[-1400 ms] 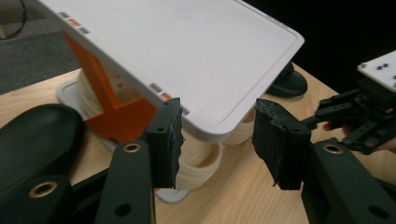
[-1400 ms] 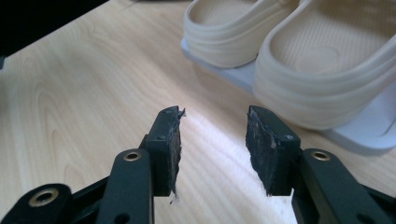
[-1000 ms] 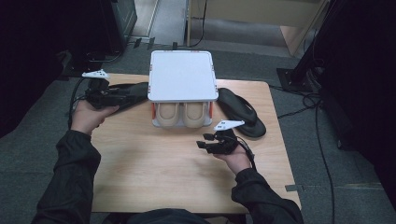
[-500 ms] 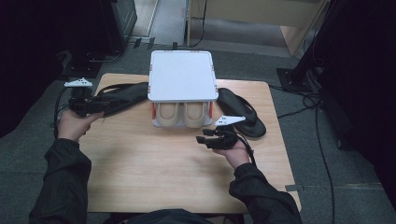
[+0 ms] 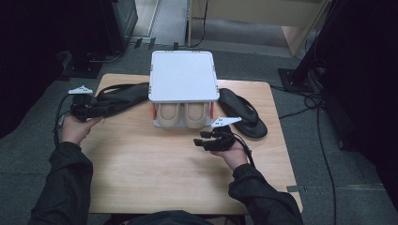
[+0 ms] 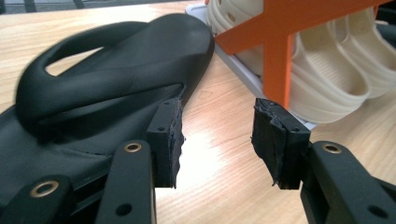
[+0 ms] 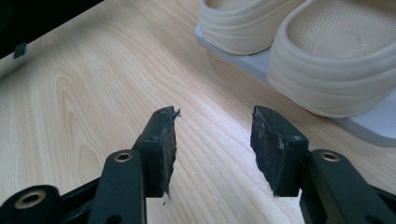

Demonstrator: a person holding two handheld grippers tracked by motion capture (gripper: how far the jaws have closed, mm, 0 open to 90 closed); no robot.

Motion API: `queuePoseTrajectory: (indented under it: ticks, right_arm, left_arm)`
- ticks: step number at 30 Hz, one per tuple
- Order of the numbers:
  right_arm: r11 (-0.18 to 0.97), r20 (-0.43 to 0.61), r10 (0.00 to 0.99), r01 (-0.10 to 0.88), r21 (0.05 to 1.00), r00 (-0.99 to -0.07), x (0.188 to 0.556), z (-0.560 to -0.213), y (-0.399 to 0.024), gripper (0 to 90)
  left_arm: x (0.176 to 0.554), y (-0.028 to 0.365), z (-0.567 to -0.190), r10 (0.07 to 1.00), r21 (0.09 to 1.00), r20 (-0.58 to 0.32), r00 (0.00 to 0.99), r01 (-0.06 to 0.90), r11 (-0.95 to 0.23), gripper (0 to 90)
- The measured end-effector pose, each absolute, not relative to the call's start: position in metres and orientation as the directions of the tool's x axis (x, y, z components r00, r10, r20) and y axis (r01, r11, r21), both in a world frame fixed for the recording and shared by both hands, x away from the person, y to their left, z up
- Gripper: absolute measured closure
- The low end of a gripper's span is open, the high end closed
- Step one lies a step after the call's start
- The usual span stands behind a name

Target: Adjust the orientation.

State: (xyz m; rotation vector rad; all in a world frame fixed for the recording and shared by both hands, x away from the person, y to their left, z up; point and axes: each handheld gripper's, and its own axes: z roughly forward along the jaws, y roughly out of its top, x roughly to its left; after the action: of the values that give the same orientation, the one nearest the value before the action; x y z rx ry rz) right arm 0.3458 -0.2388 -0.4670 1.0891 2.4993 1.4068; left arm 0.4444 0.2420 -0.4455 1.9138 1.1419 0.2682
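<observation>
1. Black rubber flip-flop (image 6: 107,79), lying flat on the wooden table (image 5: 155,173) left of the shoe rack (image 5: 183,77); I see its toe end close to the rack's orange frame (image 6: 280,51).
2. My left gripper (image 6: 217,140), jaws spread and just narrowed slightly, bare wood between them, the flip-flop just beside one jaw.
3. My right gripper (image 7: 212,147), jaws spread, empty, before the cream clogs (image 7: 327,56).
4. Second black flip-flop (image 5: 244,112), right of the rack.

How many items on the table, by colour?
Black flip-flops: 2 (left one, right one)
Cream clogs: 2 (left clog, right clog)
White shoe rack with orange posts: 1
Total: 5
</observation>
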Motion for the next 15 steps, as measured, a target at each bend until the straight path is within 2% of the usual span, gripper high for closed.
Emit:
queuePoseTrajectory:
  ticks: [6, 10, 15]
  right_arm:
    - [0.331, 0.274, 0.618, 0.561, 0.759, -0.737, 0.346, -0.47, -0.239, 51.0]
    - [0.338, 0.274, 0.621, 0.566, 0.752, -0.734, 0.343, -0.471, -0.239, 51.2]
    - [0.336, 0.267, 0.623, 0.559, 0.758, -0.735, 0.338, -0.471, -0.242, 51.2]
  left_arm:
    - [0.462, 0.243, -0.466, 0.814, 0.732, -0.256, 0.522, 0.654, -0.189, 55.5]
    - [0.469, 0.241, -0.466, 0.825, 0.732, -0.239, 0.512, 0.653, -0.194, 62.8]
    - [0.483, 0.238, -0.473, 0.839, 0.726, -0.237, 0.49, 0.663, -0.183, 65.7]
